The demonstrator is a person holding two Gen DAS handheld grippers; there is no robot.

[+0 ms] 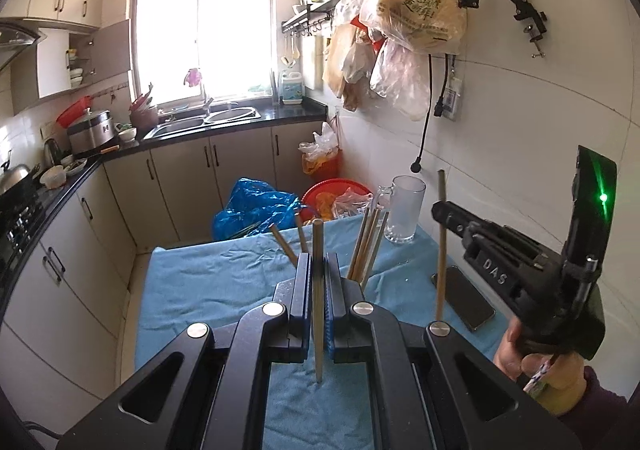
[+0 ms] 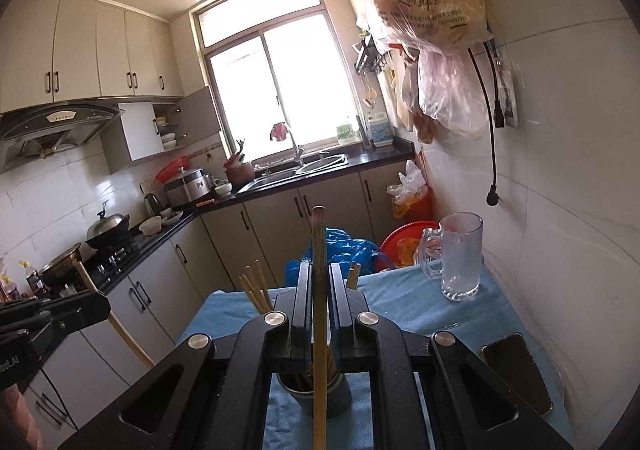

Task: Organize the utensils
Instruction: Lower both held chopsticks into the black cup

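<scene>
My left gripper point(image 1: 318, 262) is shut on a single wooden chopstick point(image 1: 318, 302) that stands upright between its pads. Behind its fingers several more chopsticks point(image 1: 366, 246) fan up; their holder is hidden in this view. At the right, my right gripper point(image 1: 440, 209) grips another upright chopstick point(image 1: 442, 250). In the right wrist view, my right gripper point(image 2: 320, 270) is shut on that chopstick point(image 2: 319, 322), above a dark cup point(image 2: 316, 396) holding several chopsticks. My left gripper point(image 2: 102, 306) shows at the left edge with its chopstick point(image 2: 124, 334).
A blue cloth point(image 1: 224, 290) covers the small table. An empty glass mug point(image 2: 460, 258) stands at its far right and a phone point(image 2: 516, 370) lies near the wall. Beyond the table are a blue bag point(image 1: 256, 209), a red basin point(image 1: 332, 193) and the kitchen counter point(image 1: 240, 125).
</scene>
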